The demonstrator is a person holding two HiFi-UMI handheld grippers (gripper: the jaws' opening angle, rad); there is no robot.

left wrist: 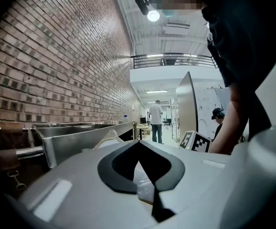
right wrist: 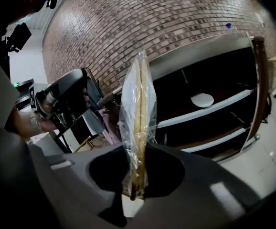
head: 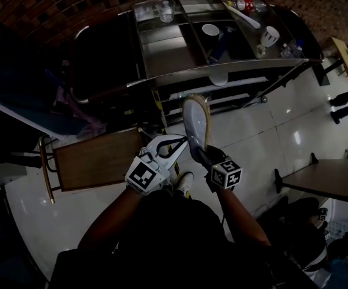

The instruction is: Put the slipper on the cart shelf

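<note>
A pale slipper [head: 195, 122] wrapped in clear plastic stands on edge, toe up, in front of the steel cart [head: 222, 71]. My right gripper [head: 197, 153] is shut on its lower end. In the right gripper view the slipper [right wrist: 139, 109] rises from between the jaws of the right gripper [right wrist: 137, 151], with the cart's dark shelves [right wrist: 209, 111] behind it. My left gripper [head: 182, 142] hovers just left of the slipper with its tips together and nothing in them. In its own view the left gripper [left wrist: 139, 143] is level with the cart's steel edge [left wrist: 80, 140].
A white bowl [head: 210, 29], a cup [head: 270, 36] and bottles sit on the cart's top. A white plate [right wrist: 202, 99] lies on a lower shelf. A wooden chair [head: 96, 158] stands to the left and a table [head: 330, 179] to the right. A person [left wrist: 155, 120] stands far off.
</note>
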